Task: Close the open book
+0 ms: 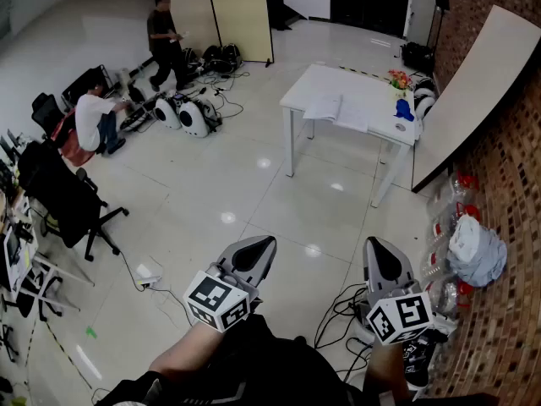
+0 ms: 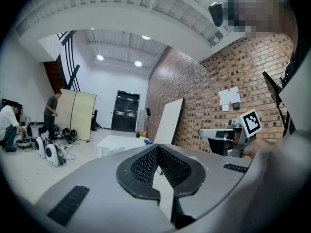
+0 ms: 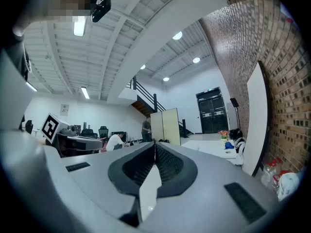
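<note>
Far across the floor on the white tabletop [image 1: 338, 81], the book [image 1: 338, 111] lies open and untouched, well apart from the left claw [image 1: 254, 249] and right claw [image 1: 382, 257], both pressed together on nothing, so the approach and closing remain undone.

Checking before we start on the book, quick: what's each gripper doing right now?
Left gripper: closed, nothing between its jaws.
Right gripper: closed, nothing between its jaws.
</note>
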A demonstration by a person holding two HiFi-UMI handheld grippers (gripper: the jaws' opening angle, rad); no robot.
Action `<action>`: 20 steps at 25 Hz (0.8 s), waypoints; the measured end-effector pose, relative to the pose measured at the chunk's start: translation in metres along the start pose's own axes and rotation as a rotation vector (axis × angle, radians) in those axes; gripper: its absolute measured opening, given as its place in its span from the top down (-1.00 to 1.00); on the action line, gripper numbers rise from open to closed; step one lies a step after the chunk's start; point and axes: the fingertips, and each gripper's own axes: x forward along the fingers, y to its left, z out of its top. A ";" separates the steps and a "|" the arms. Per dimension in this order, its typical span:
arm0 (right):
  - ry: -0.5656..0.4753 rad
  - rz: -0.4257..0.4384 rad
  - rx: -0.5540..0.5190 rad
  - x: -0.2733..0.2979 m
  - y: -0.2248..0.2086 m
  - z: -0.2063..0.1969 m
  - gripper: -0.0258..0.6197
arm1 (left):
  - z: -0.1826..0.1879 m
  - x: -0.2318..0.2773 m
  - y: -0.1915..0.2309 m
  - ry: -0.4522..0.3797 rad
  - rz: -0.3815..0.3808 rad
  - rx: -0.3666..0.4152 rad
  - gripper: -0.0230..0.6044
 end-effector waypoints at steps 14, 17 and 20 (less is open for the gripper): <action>0.030 -0.044 -0.035 0.104 -0.022 -0.002 0.92 | -0.003 0.065 0.099 -0.011 -0.039 -0.042 0.94; 0.047 -0.061 -0.045 0.140 -0.026 -0.002 0.92 | 0.005 0.083 0.134 -0.027 -0.056 -0.032 0.94; 0.064 -0.073 -0.048 0.179 -0.027 -0.005 0.92 | 0.008 0.099 0.175 -0.035 -0.059 -0.039 0.94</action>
